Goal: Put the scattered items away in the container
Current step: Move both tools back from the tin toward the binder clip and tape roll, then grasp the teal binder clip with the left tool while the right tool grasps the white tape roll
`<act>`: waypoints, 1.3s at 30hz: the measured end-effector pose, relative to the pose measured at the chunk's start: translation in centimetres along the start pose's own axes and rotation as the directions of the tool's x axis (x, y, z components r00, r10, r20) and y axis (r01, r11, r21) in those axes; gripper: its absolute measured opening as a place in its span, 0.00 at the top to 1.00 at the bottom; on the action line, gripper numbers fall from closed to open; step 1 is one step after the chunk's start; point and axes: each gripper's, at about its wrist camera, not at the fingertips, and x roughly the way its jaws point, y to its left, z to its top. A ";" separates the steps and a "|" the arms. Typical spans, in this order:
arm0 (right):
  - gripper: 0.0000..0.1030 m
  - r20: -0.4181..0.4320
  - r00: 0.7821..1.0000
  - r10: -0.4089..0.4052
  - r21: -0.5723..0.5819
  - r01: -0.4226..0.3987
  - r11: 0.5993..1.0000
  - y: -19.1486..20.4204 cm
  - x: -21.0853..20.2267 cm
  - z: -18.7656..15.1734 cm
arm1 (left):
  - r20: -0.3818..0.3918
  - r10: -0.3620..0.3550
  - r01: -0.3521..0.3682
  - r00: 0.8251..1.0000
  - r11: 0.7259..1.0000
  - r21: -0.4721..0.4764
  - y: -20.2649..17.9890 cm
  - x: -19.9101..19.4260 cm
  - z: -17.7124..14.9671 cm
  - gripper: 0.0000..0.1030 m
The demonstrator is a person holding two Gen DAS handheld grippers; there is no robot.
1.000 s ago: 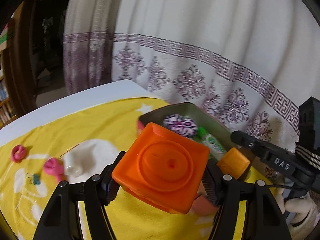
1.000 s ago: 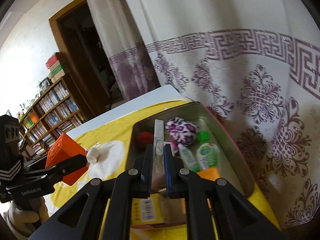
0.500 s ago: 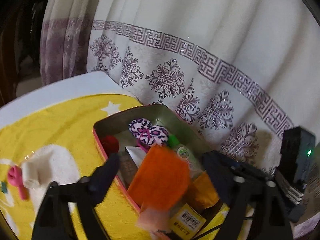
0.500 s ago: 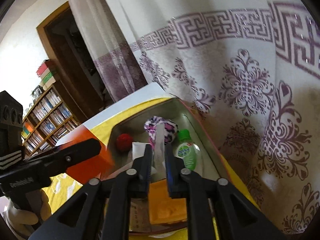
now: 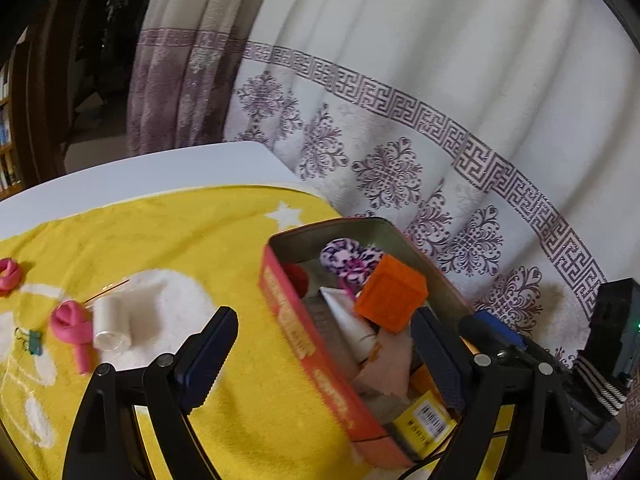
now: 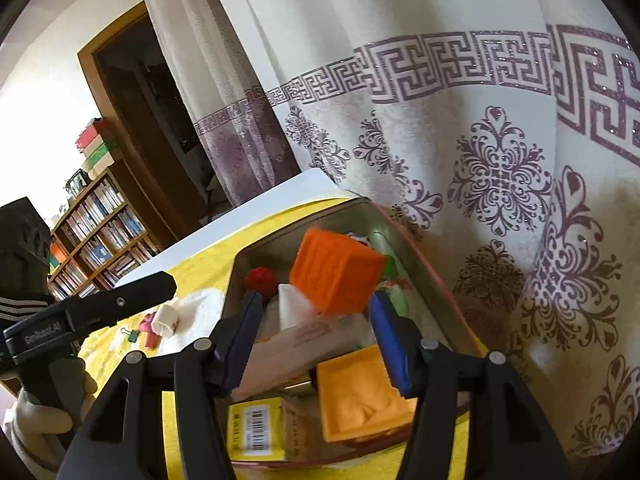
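The left gripper [image 5: 320, 344] stands wide, its jaws having opened within the last second and nothing pressed between its dark pads; the orange plastic cube with ribbed faces [image 5: 390, 300] sits clear of it, just ahead of the right-hand finger, tilted on one corner atop the other things inside the rectangular metal tin with the red outer wall [image 5: 304, 340]; the left-hand finger hangs over the yellow terry towel [image 5: 160, 236] outside the tin's near wall. The right gripper [image 6: 316, 338] has just been opening and stands partly apart, gripping nothing; in its view the cube [image 6: 336, 276] lies ahead of and between the two fingers, apart from both; below its jaws lie a flat pale pink box [image 6: 304, 344] and a yellow-orange square block [image 6: 360, 392], both in the tin [image 6: 432, 280]. Out on the towel, well left of the tin, lie a small white roll [image 5: 110, 324], two pink rubbery pieces [image 5: 72, 320] and a little green binder clip [image 5: 34, 342].
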 end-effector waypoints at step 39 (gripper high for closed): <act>0.41 -0.301 0.948 0.104 -0.302 -0.198 0.933 21.2 12.9 -3.4 | 0.038 0.365 -0.339 0.930 0.893 -0.295 24.5 -12.0 -4.9 0.13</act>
